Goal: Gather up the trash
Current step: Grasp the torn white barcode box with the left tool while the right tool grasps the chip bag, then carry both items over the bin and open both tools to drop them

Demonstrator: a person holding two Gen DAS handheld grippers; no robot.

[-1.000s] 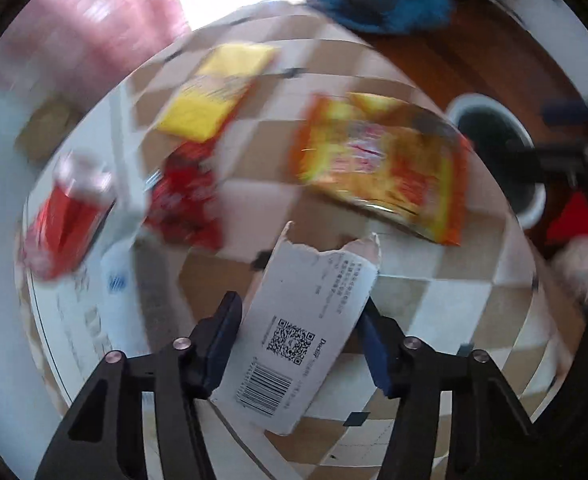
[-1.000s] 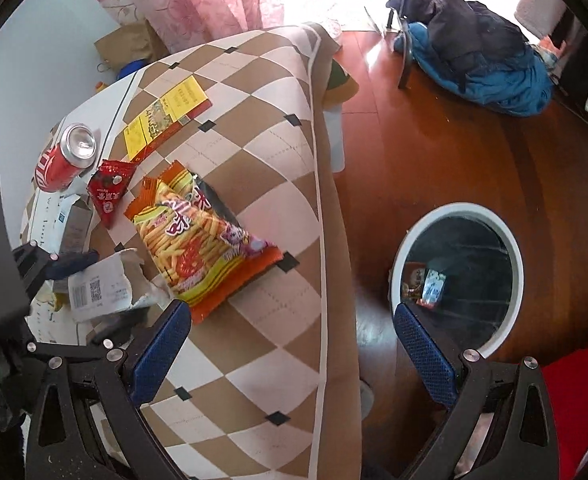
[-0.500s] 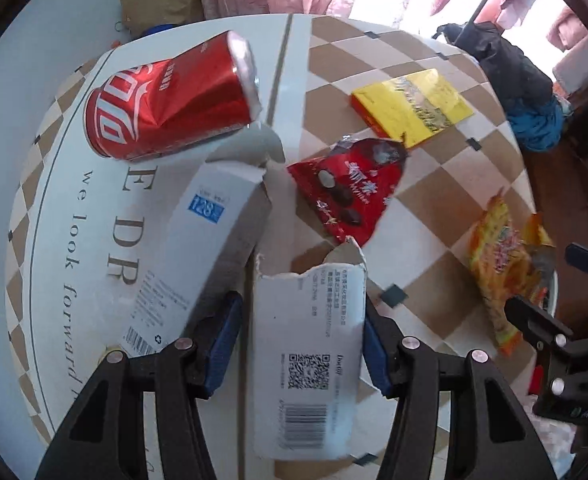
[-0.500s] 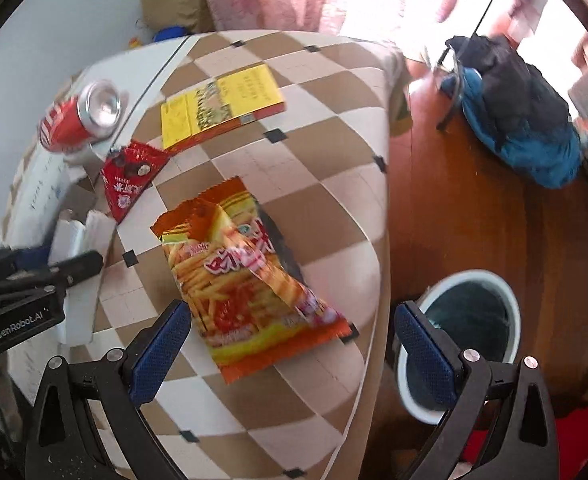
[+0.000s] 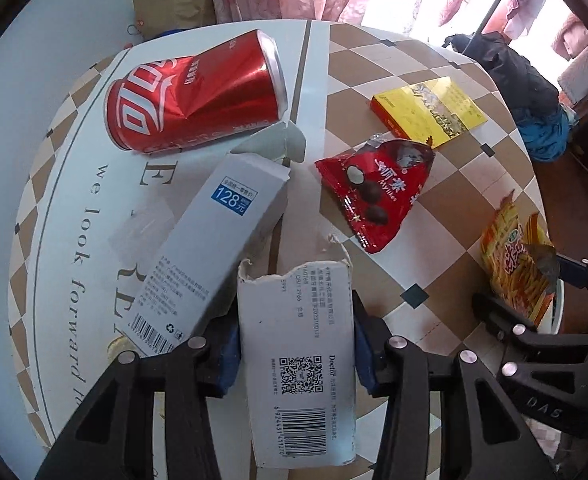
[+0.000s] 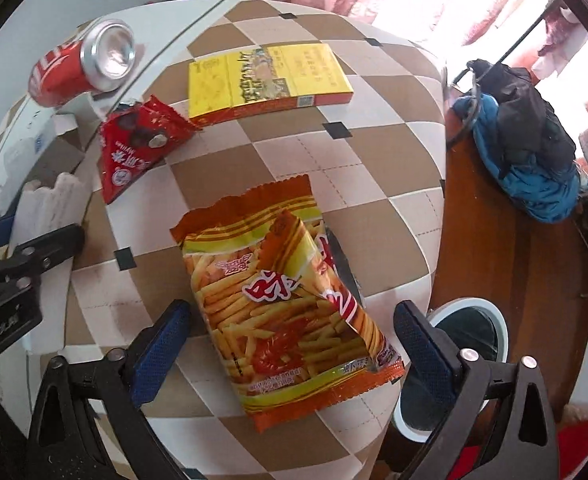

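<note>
A torn white box with a QR code lies between the fingers of my left gripper. The jaws are closing and both blue pads rest against the box's sides. In the right wrist view the left gripper sits at the left edge. My right gripper points down over an orange chip bag on the checked table. Its jaws stand wide and are closing, with the bag between them and a small gap at the left pad. A white-rimmed bin stands on the floor at the right.
A dented red cola can, a grey box with a blue price label, a red chocolate wrapper and a flat yellow box lie on the table. A blue and black jacket lies on the wooden floor beyond the table's right edge.
The left gripper rolled, so the can and grey box now lie ahead, and its jaws narrowed onto the white box. The right gripper moved left from the bin to straddle the chip bag.
</note>
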